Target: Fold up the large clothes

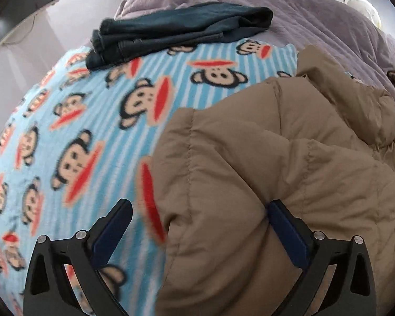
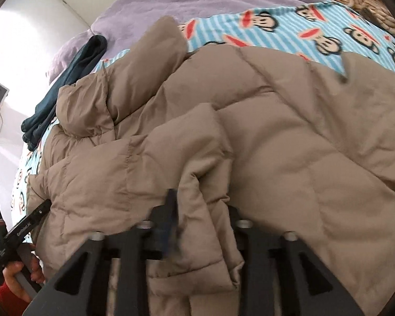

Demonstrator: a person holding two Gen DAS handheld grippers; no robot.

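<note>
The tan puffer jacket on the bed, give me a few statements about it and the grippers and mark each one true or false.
1. The tan puffer jacket lies on a monkey-print blanket. True.
2. The right gripper is clamped on jacket fabric. True.
3. The left gripper is shut. False: its jaws stand wide apart at the jacket's edge.
4. The folded jeans sit on top of the jacket. False: they lie apart, on the blanket's far edge.

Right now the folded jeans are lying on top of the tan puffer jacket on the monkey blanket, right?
Not on the jacket. The folded jeans lie apart from the tan puffer jacket, at the far edge of the monkey blanket, as the left wrist view shows.
</note>
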